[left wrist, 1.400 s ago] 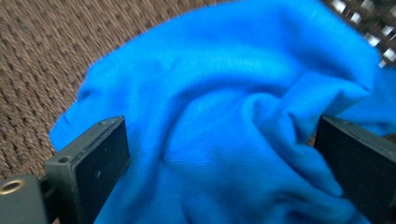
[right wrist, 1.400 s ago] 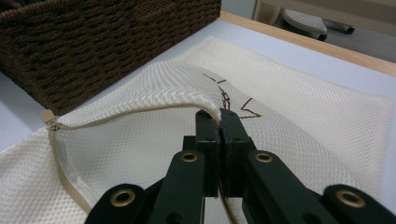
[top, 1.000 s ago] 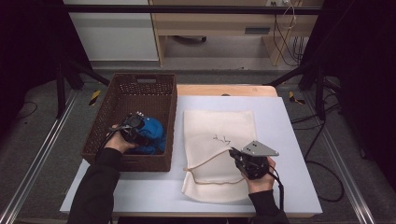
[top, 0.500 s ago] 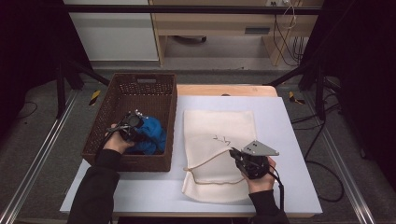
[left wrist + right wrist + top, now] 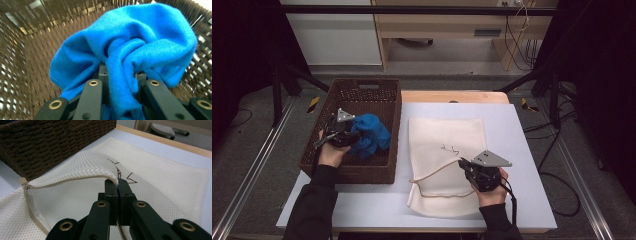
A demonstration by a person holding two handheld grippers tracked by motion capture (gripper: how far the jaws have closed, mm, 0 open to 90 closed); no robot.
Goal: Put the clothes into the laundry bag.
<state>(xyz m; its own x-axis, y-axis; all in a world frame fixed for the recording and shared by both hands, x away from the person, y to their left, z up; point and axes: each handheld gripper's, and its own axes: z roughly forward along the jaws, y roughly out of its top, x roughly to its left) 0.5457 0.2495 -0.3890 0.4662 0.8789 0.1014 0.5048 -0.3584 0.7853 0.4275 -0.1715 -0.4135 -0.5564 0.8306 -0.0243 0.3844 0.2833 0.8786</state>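
A crumpled blue cloth (image 5: pixel 369 134) hangs inside the brown wicker basket (image 5: pixel 377 92), lifted off its floor. My left gripper (image 5: pixel 343 136) is shut on the blue cloth (image 5: pixel 130 52), whose folds bunch between the jaws. A cream mesh bag (image 5: pixel 444 136) lies flat on the white table, its zipped mouth toward the person. My right gripper (image 5: pixel 465 165) is shut on the upper edge of the bag's mouth (image 5: pixel 82 178), holding that edge raised so the bag (image 5: pixel 160 172) gapes open.
The basket's woven wall (image 5: pixel 50 142) stands just left of the bag. The white table (image 5: pixel 522 130) has bare surface right of the bag. A wooden board (image 5: pixel 452 96) borders its far edge. Metal rails (image 5: pixel 252 170) run along both sides.
My left gripper has lifted the blue cloth and carried it slightly toward the basket's far right. The right gripper and the bag's raised edge have stayed put.
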